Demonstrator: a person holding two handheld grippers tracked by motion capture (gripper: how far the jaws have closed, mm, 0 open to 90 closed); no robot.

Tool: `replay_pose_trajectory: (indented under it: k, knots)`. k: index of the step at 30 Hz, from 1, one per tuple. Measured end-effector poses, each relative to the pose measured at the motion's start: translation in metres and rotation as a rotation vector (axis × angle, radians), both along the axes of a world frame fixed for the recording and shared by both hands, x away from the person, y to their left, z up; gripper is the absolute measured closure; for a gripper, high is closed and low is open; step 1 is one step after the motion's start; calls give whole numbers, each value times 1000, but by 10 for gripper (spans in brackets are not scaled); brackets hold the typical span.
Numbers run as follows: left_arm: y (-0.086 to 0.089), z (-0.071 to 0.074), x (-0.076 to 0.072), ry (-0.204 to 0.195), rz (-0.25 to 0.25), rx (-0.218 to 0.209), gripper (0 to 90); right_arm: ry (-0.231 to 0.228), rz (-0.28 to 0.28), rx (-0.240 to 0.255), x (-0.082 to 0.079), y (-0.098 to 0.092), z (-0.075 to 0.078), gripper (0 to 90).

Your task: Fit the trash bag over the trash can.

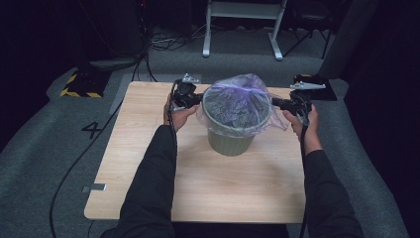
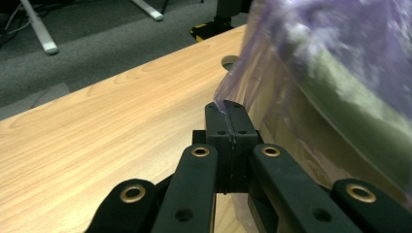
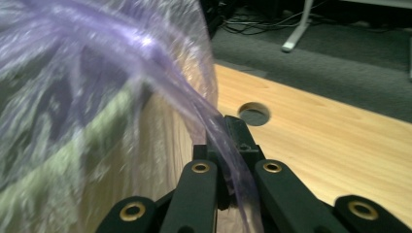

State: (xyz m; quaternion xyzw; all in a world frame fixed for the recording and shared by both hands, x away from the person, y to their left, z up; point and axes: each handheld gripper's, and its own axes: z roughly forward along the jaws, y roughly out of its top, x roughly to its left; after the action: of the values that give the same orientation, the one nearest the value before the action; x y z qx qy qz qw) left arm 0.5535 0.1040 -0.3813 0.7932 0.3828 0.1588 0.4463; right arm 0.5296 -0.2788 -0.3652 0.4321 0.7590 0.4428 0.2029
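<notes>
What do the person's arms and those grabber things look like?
The person wears long black sleeves. Each hand-held gripper, left and right, is black, with a grey three-cornered plate on top and a black cable trailing away. Up close, the black jaws have brass-coloured rivets.

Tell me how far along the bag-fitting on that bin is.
Done: the purple plastic bag already drapes over the green bin on the wooden table, its film hanging past the rim. In hand: the left tool and right tool are each shut on an edge of the bag at opposite sides. Left, probably: drawing the film down snug around the rim and letting go.
</notes>
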Motion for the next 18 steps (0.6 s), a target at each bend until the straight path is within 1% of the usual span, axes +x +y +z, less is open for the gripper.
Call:
replay_pose_trajectory:
  k: [3,4,5,8,11,12,14,16,17,18]
  knots:
    - [3,-3,-4,4,-21,-21,899,9,31,34,-4,0,-5,900]
    - [4,-4,-5,8,-29,-28,899,12,43,42,-6,0,-6,900]
    - [6,-4,-6,21,-40,-35,898,15,56,49,-8,1,-6,900]
    - [9,-5,-11,10,-56,-14,898,11,78,38,-14,3,-6,900]
    - [15,-5,-18,2,-62,-26,896,7,88,44,-19,3,-5,900]
    - [17,-4,-19,6,-56,-22,866,4,86,42,-21,3,-5,900]
    - [22,-1,-23,-6,-17,-21,699,-4,90,40,-24,2,-3,900]
    - [27,6,-30,-46,5,-31,573,-11,87,32,-26,1,-1,900]
    - [30,10,-36,-63,21,-44,489,-15,88,32,-27,0,0,900]
    - [32,14,-42,-78,25,-63,395,-21,82,28,-29,-1,2,900]
